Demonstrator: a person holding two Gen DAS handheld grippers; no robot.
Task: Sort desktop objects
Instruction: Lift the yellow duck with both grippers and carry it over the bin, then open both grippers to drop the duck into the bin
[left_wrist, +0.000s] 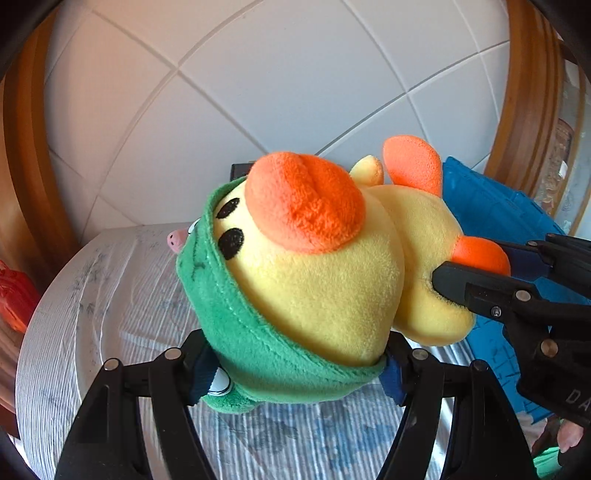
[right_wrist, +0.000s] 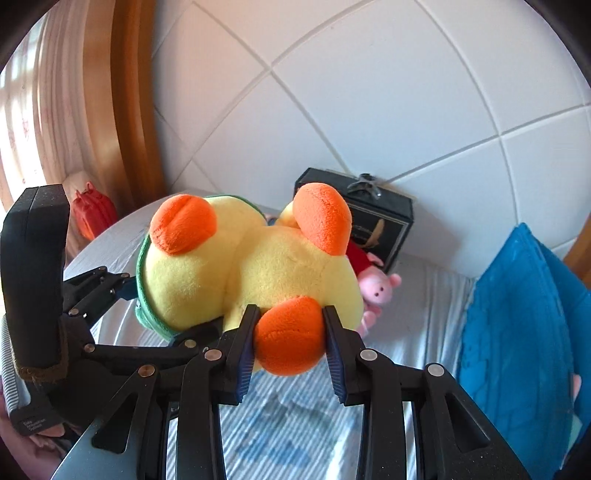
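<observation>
A yellow plush duck (left_wrist: 332, 280) with an orange beak, orange feet and a green hood is held in the air above the table by both grippers. My left gripper (left_wrist: 295, 365) is shut on the duck's hooded head. My right gripper (right_wrist: 290, 339) is shut on one orange foot (right_wrist: 288, 336) of the duck (right_wrist: 251, 269); it shows in the left wrist view (left_wrist: 476, 273) at the right. The left gripper shows at the left of the right wrist view (right_wrist: 136, 291).
A blue bin (right_wrist: 524, 314) stands at the right, also in the left wrist view (left_wrist: 491, 206). A black box (right_wrist: 380, 218) leans on the tiled wall, with a pink plush pig (right_wrist: 376, 291) in front. A red object (right_wrist: 92, 214) sits at far left. The striped tablecloth (right_wrist: 280, 417) lies below.
</observation>
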